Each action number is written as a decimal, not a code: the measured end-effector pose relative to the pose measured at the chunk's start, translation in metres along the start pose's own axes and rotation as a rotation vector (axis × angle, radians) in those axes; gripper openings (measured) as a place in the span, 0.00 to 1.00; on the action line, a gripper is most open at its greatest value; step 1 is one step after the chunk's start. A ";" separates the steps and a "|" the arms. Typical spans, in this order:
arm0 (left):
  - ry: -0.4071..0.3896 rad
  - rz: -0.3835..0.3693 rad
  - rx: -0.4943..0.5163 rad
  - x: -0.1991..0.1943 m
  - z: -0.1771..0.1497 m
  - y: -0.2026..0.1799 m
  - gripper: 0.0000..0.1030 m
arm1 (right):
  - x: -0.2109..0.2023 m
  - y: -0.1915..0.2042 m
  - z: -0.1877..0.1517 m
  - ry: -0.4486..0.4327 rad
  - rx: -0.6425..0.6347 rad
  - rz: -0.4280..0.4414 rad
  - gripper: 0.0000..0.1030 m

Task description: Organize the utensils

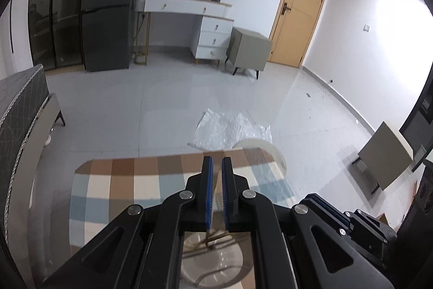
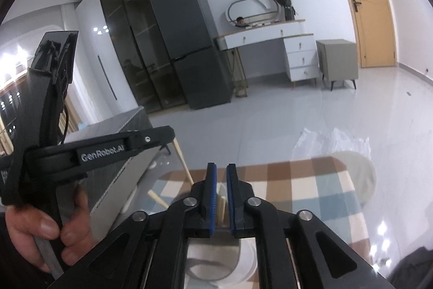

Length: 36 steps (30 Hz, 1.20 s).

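Your right gripper [image 2: 219,201] fingers grip wooden chopsticks [image 2: 222,207] above the cup [image 2: 216,259]; left gripper [image 1: 215,194] fingers nearly closed, empty, near the counter [image 1: 108,180] edge.

Right gripper [image 2: 221,184] jaws stand nearly closed over wooden chopsticks [image 2: 222,207] in a cup above a checkered worktop [image 2: 311,188]; left gripper [image 2: 108,146] held at left.

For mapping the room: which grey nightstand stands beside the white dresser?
The nightstand between dresser and door; the other nightstand stands alone by the right edge.
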State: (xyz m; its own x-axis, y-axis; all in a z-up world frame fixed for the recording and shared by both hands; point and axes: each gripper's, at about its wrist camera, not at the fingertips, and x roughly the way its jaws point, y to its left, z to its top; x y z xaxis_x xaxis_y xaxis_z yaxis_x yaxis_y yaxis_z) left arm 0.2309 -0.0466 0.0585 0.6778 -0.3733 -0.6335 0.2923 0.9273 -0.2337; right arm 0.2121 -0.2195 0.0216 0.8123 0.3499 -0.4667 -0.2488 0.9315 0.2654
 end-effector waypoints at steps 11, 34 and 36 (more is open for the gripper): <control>-0.037 0.065 -0.035 -0.049 -0.015 -0.001 0.53 | -0.054 -0.008 -0.014 -0.018 0.062 -0.049 0.41; -0.131 0.160 -0.047 -0.114 -0.081 -0.013 0.85 | -0.138 0.016 -0.062 -0.130 0.070 -0.073 0.83; -0.154 0.171 -0.051 -0.116 -0.089 -0.012 0.87 | -0.139 0.017 -0.071 -0.122 0.057 -0.072 0.84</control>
State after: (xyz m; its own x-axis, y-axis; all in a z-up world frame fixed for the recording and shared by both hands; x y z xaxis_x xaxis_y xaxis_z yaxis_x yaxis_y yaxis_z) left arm 0.0886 -0.0123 0.0698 0.8108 -0.2065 -0.5478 0.1324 0.9762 -0.1719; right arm 0.0579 -0.2450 0.0310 0.8856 0.2650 -0.3815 -0.1606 0.9453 0.2839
